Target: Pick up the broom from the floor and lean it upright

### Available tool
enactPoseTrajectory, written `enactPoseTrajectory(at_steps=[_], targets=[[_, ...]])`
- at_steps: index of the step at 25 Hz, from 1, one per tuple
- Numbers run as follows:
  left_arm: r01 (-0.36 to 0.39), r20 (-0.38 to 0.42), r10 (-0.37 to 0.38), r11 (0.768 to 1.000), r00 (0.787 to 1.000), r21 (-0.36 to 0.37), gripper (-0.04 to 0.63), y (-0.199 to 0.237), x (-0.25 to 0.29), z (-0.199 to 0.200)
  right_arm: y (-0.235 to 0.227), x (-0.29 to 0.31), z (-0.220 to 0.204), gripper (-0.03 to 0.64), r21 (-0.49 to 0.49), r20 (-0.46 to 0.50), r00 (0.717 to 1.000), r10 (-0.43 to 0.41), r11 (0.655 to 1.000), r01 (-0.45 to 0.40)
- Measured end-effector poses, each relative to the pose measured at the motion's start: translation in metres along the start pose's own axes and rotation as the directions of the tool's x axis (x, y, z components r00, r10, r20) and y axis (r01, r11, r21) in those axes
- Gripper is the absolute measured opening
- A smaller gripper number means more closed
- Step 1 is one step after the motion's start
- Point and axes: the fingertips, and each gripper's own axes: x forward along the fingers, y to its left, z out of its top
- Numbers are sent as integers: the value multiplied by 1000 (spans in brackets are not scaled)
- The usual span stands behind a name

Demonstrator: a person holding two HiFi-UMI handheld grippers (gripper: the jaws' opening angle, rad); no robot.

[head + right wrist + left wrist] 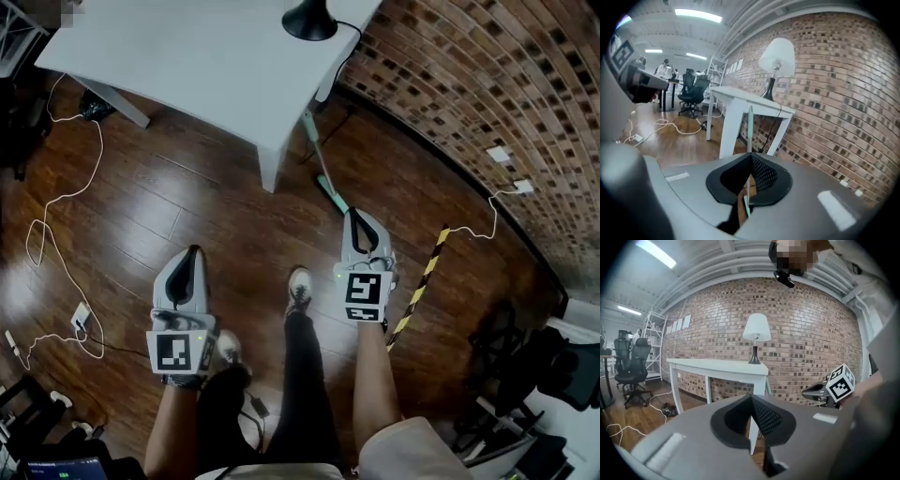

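Wood floor (206,216) bears a white table (216,56) and cables (101,145).

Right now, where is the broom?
In the head view the broom stands right of centre, against the white table at its near corner. It is close to the brick wall, just ahead of the right gripper.

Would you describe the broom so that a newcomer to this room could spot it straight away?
Find the white table beside the brick wall. At its corner near the black lamp base, a thin stick leans against the table's edge: the broom. It is slim, slanted and pale green to teal, unlike the white table leg next to it.
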Motion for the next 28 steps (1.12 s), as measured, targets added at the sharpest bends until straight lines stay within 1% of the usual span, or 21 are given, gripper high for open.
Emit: enactPoseTrajectory(at_steps=[3,5,7,11,13,16,18,21,24,28], targets=[[40,26,-40,999,999,26,2,-1,-38,33,4,-64,48,11,90,76,996,-53,995,46],[63,96,-68,996,993,59,2,5,-58,66,7,-103,87,11,121,141,985,-96,990,79],[78,161,-88,995,983,67,2,9,-83,104,14,-146,121,11,138,186,974,-129,985,104],[99,218,-114,992,969,76,2,16,-142,168,26,-237,176,11,176,244,954,-176,975,135],[106,248,-125,990,961,88,2,18,-163,197,27,-275,202,11,182,277,940,-198,972,151],[116,276,-139,988,951,98,2,14,-195,234,27,-327,233,11,182,316,925,-209,971,157],[126,290,-151,987,945,103,2,6,-213,252,25,-359,252,11,179,340,916,-213,971,160],[145,304,-176,982,936,120,2,-9,-232,269,19,-397,270,11,191,367,903,-222,968,161],[155,315,-195,977,929,148,2,-25,-250,281,17,-430,275,11,225,387,893,-228,963,149],[154,337,-205,973,919,170,2,-52,-276,296,16,-471,275,11,244,401,890,-219,962,127]])
